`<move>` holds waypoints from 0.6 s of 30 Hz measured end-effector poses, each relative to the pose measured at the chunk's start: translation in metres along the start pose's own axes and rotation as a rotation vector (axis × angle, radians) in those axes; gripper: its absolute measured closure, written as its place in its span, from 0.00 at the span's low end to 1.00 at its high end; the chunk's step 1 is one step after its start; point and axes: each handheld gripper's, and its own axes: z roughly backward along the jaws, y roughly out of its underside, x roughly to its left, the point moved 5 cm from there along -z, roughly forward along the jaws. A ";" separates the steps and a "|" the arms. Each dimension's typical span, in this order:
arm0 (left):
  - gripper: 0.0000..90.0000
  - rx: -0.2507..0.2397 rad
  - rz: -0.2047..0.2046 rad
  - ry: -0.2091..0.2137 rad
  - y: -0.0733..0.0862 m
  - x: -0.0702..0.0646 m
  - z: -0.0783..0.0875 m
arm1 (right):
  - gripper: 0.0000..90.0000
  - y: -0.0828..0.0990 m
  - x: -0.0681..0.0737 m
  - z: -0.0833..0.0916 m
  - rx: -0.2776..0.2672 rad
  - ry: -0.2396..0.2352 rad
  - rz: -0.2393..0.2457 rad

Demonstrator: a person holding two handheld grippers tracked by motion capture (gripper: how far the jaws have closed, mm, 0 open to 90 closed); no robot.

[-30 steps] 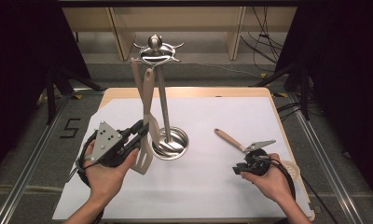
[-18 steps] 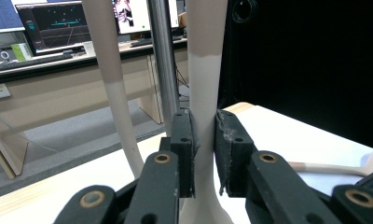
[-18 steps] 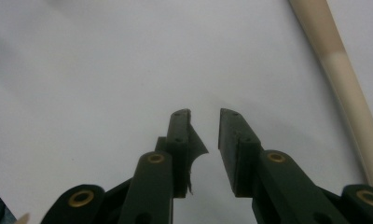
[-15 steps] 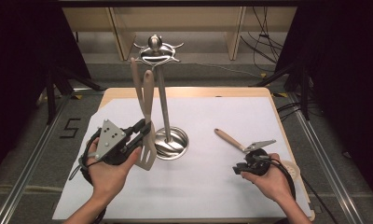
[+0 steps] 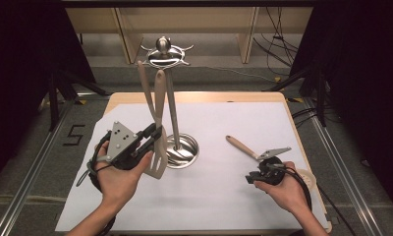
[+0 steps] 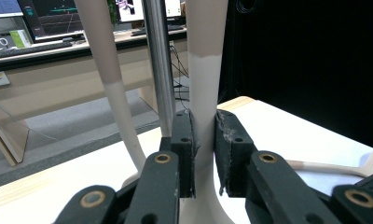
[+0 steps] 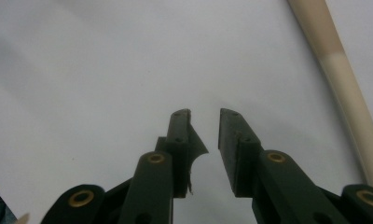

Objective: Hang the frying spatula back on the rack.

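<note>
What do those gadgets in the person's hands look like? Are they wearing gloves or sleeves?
Both are black. The left gripper carries a grey three-cornered plate dotted with small dark holes, and a black cable loops from it. The right gripper trails a black cable too. Brass-coloured pivot pins show at the jaws. No gloves; forearms are unsleeved.

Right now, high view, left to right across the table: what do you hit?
Left tool → slotted turner in its jaws → rack base → loose utensil on the sheet → right tool.
</note>
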 end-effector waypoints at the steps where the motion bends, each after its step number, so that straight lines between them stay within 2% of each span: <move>1: 0.87 0.000 0.002 0.000 0.000 0.000 0.000 | 0.83 0.000 0.000 0.000 0.000 0.000 0.001; 3: 0.87 0.001 -0.018 -0.010 0.000 0.001 0.001 | 0.83 0.000 0.000 0.000 -0.001 -0.001 0.002; 5: 0.87 0.006 -0.018 -0.013 0.002 0.002 0.001 | 0.83 0.000 0.000 0.000 0.000 -0.001 0.001; 6: 0.87 0.006 -0.017 -0.015 0.002 0.003 0.001 | 0.83 0.000 0.000 0.000 0.000 0.000 0.002; 8: 0.87 0.015 0.008 -0.007 0.003 0.002 0.001 | 0.83 0.000 0.001 0.000 0.000 -0.001 0.001; 9: 0.87 0.010 -0.008 -0.015 0.003 0.004 0.001 | 0.83 0.000 0.001 0.000 0.002 -0.003 0.001; 10: 0.87 0.015 0.011 -0.011 0.004 0.003 0.001 | 0.83 0.000 0.001 -0.001 0.001 -0.002 0.003; 12: 0.87 0.016 -0.007 -0.020 0.004 0.005 0.001 | 0.83 0.000 0.001 -0.001 0.004 -0.003 0.002; 13: 0.87 0.024 0.012 -0.014 0.005 0.004 0.000 | 0.83 0.000 0.001 -0.001 0.004 -0.003 0.006; 16: 0.87 0.031 0.011 -0.020 0.005 0.005 -0.002 | 0.83 -0.002 0.000 -0.003 -0.015 -0.001 0.023; 17: 0.87 0.026 -0.007 -0.026 0.003 0.007 -0.002 | 0.83 -0.002 0.000 -0.003 -0.016 -0.002 0.023; 18: 0.87 0.031 0.008 -0.021 0.004 0.005 -0.003 | 0.83 -0.002 0.000 -0.003 -0.015 -0.002 0.022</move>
